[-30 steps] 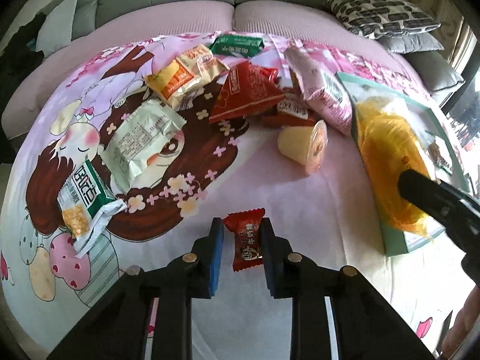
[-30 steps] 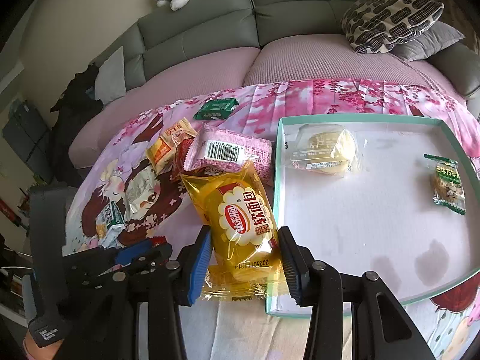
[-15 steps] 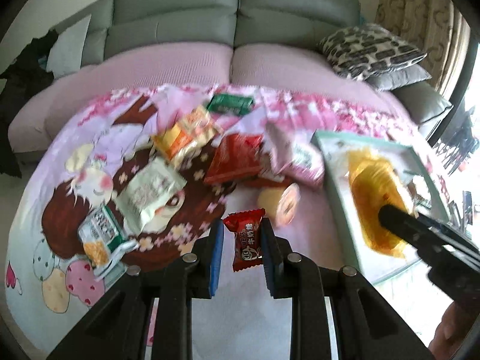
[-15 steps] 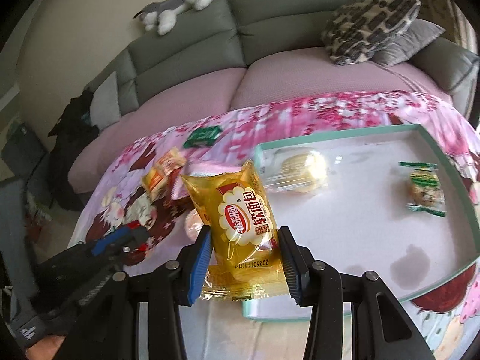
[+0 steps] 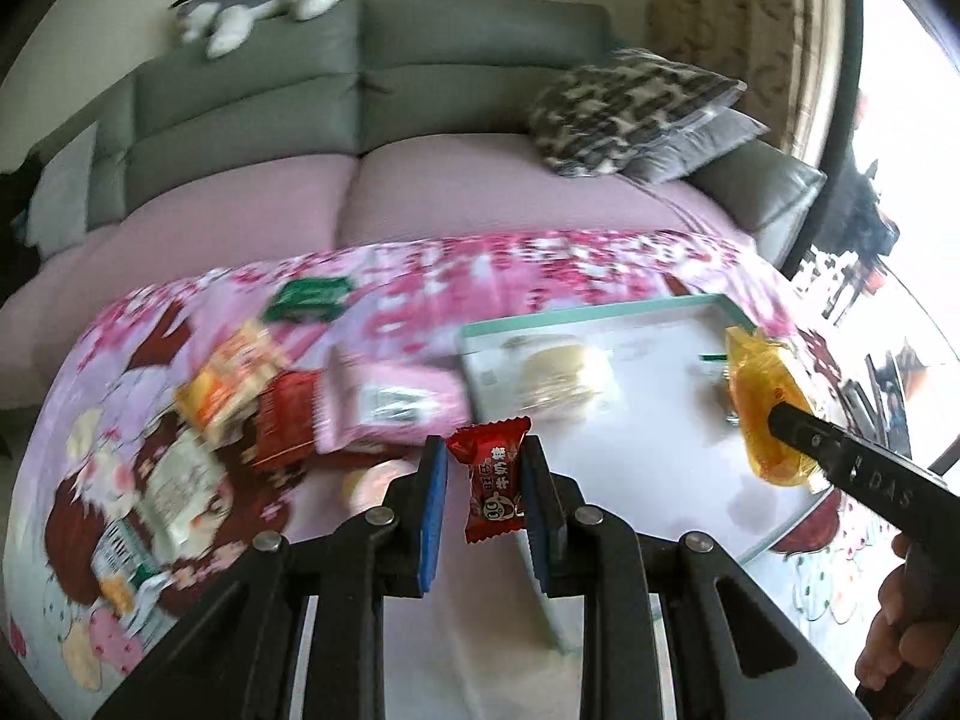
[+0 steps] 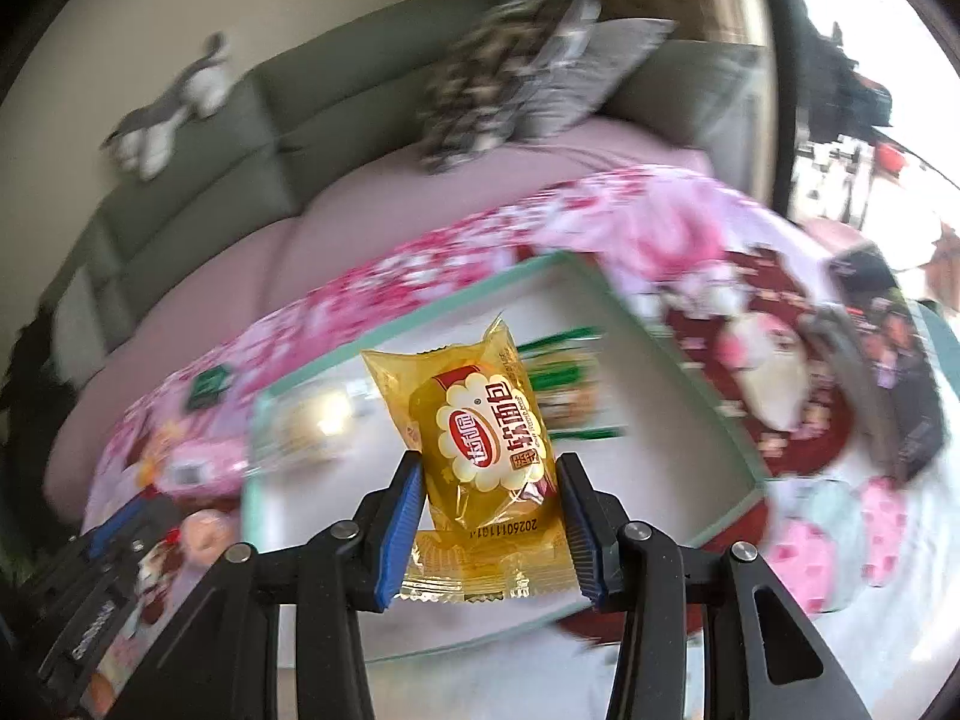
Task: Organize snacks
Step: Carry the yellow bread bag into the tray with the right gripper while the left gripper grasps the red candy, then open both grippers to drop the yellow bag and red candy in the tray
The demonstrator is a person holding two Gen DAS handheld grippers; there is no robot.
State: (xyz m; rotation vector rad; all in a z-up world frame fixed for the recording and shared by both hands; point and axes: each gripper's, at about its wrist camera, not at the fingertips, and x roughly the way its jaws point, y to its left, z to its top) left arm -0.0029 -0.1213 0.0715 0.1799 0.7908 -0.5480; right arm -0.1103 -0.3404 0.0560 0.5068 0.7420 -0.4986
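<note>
Snacks fill both hands: left gripper (image 5: 483, 474) clamps red candy (image 5: 493, 477), right gripper (image 6: 489, 483) yellow bread packet (image 6: 480, 432) over teal tray (image 6: 714, 408).

Grey sofa (image 5: 372, 90) ran across top of frame. Toy cat (image 5: 258, 0) lay on sofa back, upper left. Spotted pillow (image 5: 624, 108) leaned on plain grey pillow (image 5: 702, 144), upper right. Pink flower blanket (image 5: 480, 276) covered middle.

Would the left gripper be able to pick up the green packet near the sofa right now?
Probably not: the left gripper is already shut on the red candy, so its fingers are occupied. The green packet itself lies uncovered on the blanket.
</note>
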